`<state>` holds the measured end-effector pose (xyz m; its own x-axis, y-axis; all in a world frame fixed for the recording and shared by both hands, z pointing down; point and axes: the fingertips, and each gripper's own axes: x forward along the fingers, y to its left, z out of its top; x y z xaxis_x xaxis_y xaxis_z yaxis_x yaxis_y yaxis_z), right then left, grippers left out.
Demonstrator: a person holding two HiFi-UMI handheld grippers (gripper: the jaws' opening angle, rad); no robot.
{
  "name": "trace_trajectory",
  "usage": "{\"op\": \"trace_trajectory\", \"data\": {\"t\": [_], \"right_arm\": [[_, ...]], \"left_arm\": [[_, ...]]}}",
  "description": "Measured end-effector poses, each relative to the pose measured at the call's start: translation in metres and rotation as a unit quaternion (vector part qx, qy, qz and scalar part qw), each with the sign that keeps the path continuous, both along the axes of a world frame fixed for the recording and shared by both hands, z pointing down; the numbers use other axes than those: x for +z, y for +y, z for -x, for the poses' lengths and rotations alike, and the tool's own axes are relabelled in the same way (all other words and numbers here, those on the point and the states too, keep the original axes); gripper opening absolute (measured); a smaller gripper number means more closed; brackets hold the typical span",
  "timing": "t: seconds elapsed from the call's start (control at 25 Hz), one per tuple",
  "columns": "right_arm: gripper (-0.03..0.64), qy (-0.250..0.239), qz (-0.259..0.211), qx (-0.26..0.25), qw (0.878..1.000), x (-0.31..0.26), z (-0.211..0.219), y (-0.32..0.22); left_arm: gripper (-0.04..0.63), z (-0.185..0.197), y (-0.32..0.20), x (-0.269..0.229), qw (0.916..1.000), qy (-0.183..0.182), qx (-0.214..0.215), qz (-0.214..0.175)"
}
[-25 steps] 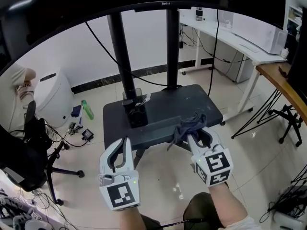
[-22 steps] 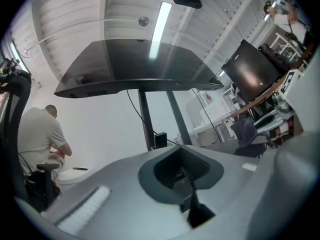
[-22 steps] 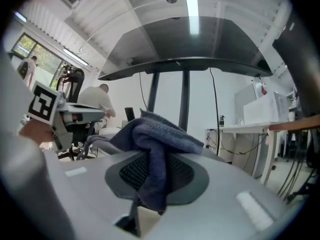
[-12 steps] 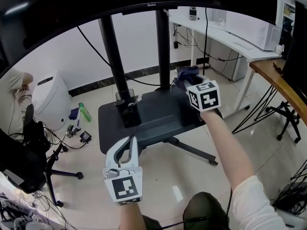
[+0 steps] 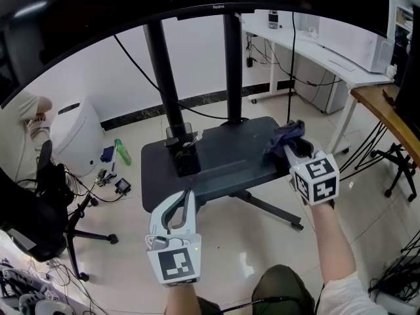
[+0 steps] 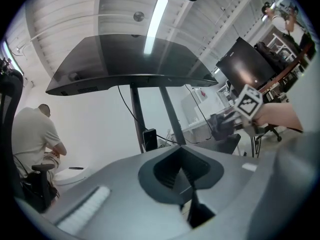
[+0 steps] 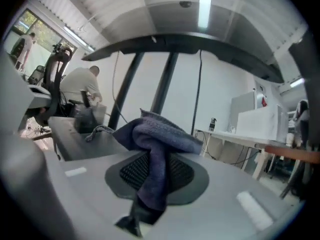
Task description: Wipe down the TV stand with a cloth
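Note:
The TV stand's black shelf (image 5: 223, 151) sits low on the floor, with two black poles (image 5: 165, 77) rising from it to the screen above. My right gripper (image 5: 294, 148) hangs at the shelf's right edge, shut on a dark blue-grey cloth (image 5: 287, 135) that bunches over its jaws. In the right gripper view the cloth (image 7: 156, 140) drapes across the right gripper (image 7: 149, 196), and the shelf (image 7: 75, 136) lies to the left. My left gripper (image 5: 184, 202) hovers in front of the shelf's front edge, shut on nothing. In the left gripper view the left gripper (image 6: 192, 198) points toward the stand.
A black box (image 5: 186, 157) with cables stands on the shelf by the left pole. A white appliance (image 5: 74, 135), a green bottle (image 5: 121, 151) and an office chair (image 5: 42, 205) lie left. A white desk (image 5: 315, 48) and a wooden table (image 5: 388, 113) stand right. A person (image 6: 34, 136) sits far off.
My right gripper carried the cloth from the shelf's front edge to its far right corner, then back to the right edge. The left gripper barely moved.

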<state>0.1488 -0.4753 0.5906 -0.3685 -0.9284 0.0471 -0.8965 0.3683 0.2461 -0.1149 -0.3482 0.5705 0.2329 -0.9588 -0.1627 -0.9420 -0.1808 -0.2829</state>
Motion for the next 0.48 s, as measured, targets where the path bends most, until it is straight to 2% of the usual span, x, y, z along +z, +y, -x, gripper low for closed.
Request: {"op": "trace_trajectory", "data": {"t": [0.12,0.24,0.36,0.48], "right_arm": [[0.083,-0.038,-0.061,0.016,0.997,0.02,-0.01,0.096],[0.083,-0.025,-0.056,0.028,0.998,0.033,0.011,0.161],[0.083,-0.01,-0.052,-0.029,0.998,0.033,0.075,0.179],[0.083,-0.055,-0.029,-0.095,0.994,0.055,0.154,0.172]], "left_arm": [[0.23,-0.011,0.003,0.002,0.9999,-0.004,0.009,0.003],[0.23,-0.021,0.007,0.008,0.9998,-0.003,0.016,0.011],[0.232,-0.015,0.009,0.015,0.9998,0.001,0.007,0.02],[0.232,0.013,0.013,0.019,0.9997,0.007,-0.013,0.019]]}}
